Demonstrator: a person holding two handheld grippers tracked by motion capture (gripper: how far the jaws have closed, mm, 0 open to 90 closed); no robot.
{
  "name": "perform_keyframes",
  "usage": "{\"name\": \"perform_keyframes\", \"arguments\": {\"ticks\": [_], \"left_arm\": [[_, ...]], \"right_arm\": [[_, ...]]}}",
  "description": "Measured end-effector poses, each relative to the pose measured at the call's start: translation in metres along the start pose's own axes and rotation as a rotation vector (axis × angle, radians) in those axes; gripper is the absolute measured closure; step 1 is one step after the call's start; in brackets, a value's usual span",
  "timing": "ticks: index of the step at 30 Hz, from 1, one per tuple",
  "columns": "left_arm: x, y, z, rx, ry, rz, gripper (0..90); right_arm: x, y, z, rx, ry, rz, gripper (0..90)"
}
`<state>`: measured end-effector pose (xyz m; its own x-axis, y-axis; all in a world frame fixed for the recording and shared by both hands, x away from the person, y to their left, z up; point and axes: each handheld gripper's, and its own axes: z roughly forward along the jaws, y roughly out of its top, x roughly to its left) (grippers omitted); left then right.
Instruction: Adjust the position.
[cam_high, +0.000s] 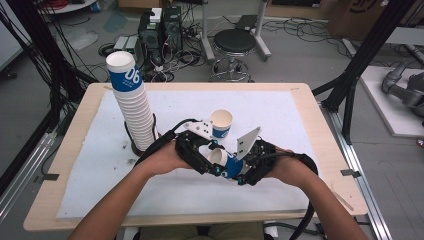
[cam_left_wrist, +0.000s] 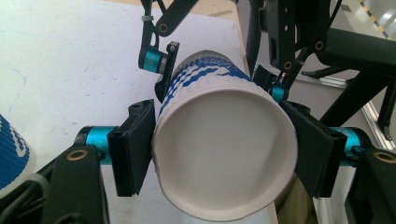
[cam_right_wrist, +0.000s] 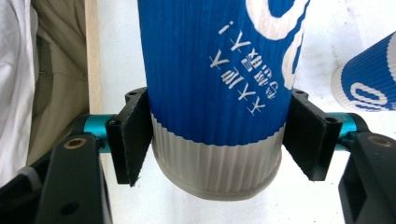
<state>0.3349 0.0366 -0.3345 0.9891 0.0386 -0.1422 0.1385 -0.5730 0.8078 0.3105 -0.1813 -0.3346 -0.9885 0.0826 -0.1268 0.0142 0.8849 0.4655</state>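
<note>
Near the bench (cam_high: 320, 150) centre, my left hand-held gripper (cam_left_wrist: 219, 154) clamps the paper cup (cam_left_wrist: 224, 158) at its rim. My right hand-held gripper (cam_right_wrist: 217, 140) grips its base.

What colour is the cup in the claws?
The cup is blue with white writing and a white inside; clearest in the right gripper view.

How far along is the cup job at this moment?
Done so far: one cup stands upright alone on the white mat. In hand: the left hand-held gripper clamps the rim end of a held cup, and the right hand-held gripper clamps its base end, apparently pulling nested cups apart. Left: the tall stack remains to be separated.
</note>
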Motion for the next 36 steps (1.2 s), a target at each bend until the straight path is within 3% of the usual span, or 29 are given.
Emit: {"name": "perform_keyframes", "arguments": {"ticks": [5,9,15,21,25,30,36], "left_arm": [[0.001,-0.002,0.0,-0.008,0.009,0.038,30.7],[0.001,-0.005,-0.002,-0.039,0.017,0.053,30.6],[0.0,-0.01,-0.007,-0.101,0.014,0.051,30.5],[0.001,-0.019,-0.009,-0.167,0.016,0.045,30.4],[0.002,-0.025,-0.011,-0.227,0.025,0.038,30.4],[0.005,-0.034,-0.013,-0.312,0.036,0.022,30.2],[0.006,-0.044,-0.009,-0.367,0.045,0.007,30.2]], "right_arm": [[-0.001,-0.002,0.001,-0.008,0.006,0.024,24.3],[-0.002,-0.009,-0.003,-0.1,0.005,0.069,20.9],[0.001,-0.023,-0.013,-0.28,-0.021,0.087,20.8],[0.002,-0.04,-0.021,-0.461,-0.048,0.161,20.8],[0.003,-0.051,-0.025,-0.551,-0.066,0.213,20.8],[0.003,-0.064,-0.023,-0.601,-0.08,0.254,20.8],[0.006,-0.078,-0.022,-0.656,-0.099,0.291,20.8]]}}
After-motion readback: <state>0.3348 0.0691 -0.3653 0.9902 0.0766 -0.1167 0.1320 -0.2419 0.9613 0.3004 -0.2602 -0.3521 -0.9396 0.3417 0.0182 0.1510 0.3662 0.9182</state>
